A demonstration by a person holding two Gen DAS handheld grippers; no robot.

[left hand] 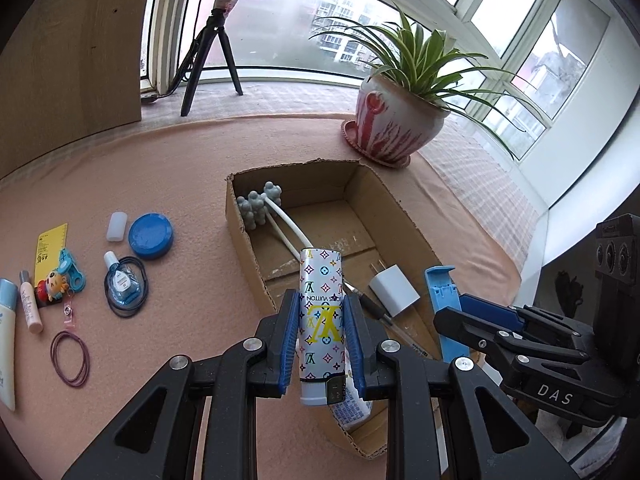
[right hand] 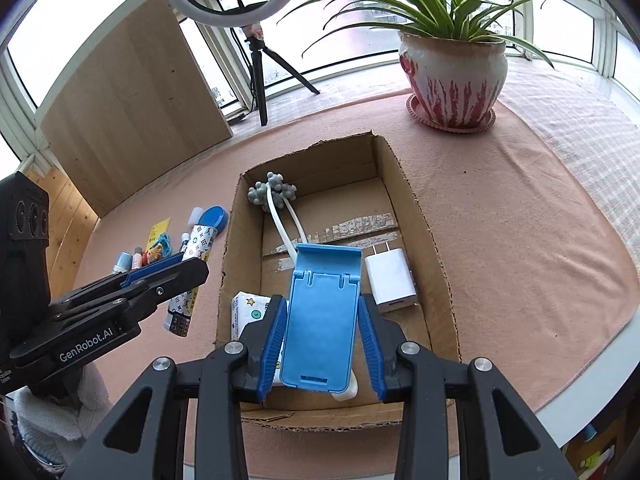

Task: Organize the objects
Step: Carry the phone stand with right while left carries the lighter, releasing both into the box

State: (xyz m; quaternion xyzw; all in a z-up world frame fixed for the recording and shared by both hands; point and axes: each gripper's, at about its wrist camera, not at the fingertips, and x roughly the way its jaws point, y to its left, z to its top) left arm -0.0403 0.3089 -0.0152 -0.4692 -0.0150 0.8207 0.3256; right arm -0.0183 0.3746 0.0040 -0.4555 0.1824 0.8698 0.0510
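Daylight from a curved bay of windows falls on a counter (left hand: 168, 168) covered with a salmon-pink cloth, where a spider plant in a red-and-white glazed pot (right hand: 452, 80) stands on a saucer near the far edge and a ring light on a black tripod (right hand: 260, 80) stands on the sill behind.

An open cardboard box (right hand: 432, 232) sits in the middle of the counter. Inside it lie a grey knobbly massager with white handles (right hand: 276, 196) in the far left corner, a white USB wall charger (right hand: 390, 280) toward the right wall, a pen (left hand: 374, 308) beside the charger, and a packet of tissues (right hand: 250, 312) at the near left.

The left hand-held gripper (left hand: 322, 340) is clamped on a white monogram-patterned lighter-shaped tube (left hand: 322, 320), its blue pads pressing both long sides; the tube is held upright in the air, over the near left edge of the box. The right hand-held gripper (right hand: 320, 336) is clamped on a light blue folding phone stand (right hand: 320, 320), held above the near half of the box (a white glove shows at the lower left of the right wrist view).

Left of the box, still on the cloth, lie a round blue lid (left hand: 151, 236), a small translucent cap (left hand: 116, 226), a blue bottle ringed by black hair ties (left hand: 124, 290), a cartoon keychain on a yellow card (left hand: 54, 276), a slim cosmetic tube (left hand: 30, 304) and red-brown rubber bands (left hand: 70, 358).
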